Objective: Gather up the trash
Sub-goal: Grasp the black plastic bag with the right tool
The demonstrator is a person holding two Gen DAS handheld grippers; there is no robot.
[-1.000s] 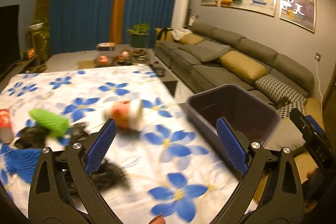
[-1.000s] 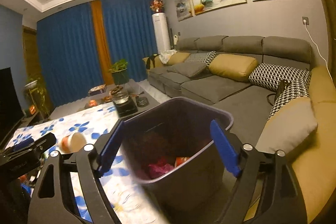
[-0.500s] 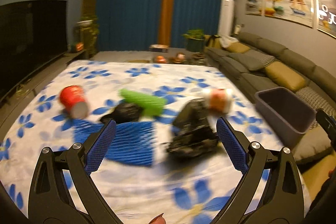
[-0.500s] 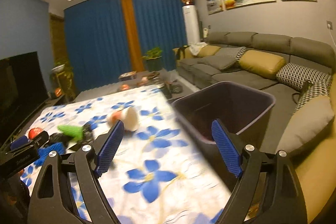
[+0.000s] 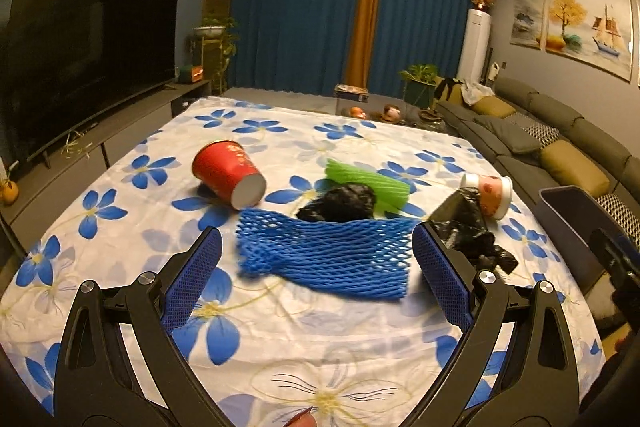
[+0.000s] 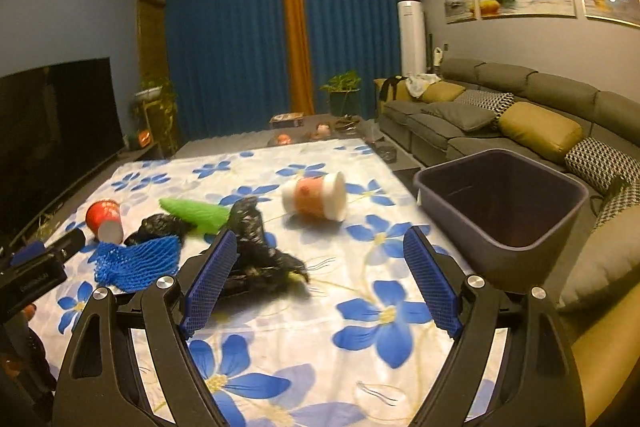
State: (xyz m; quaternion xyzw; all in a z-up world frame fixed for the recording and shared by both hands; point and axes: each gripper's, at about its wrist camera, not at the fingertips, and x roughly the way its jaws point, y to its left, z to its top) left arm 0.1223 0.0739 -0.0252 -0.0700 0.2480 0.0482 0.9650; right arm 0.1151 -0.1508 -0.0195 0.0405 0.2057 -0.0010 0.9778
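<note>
Floral tablecloth [image 5: 132, 235] (blue blooms), grey sofa [image 6: 500, 115], blue curtains [image 5: 304, 19]

On the table [image 5: 120, 259] the net sleeve [image 5: 328, 259] lies nearest the left gripper [image 5: 316, 279]. Behind it sit a bag [image 5: 340, 207] and a foam sleeve [image 5: 368, 183]. The cup [image 5: 228, 173] lies on its side to the left, the tub [image 6: 316, 197] to the right. The bin [image 6: 504, 203] stands off the table's right edge, before the sofa [image 6: 520, 119].

Tipped red cup [image 5: 228, 173], blue foam net [image 5: 326, 257], empty bin [image 6: 504, 203]
</note>
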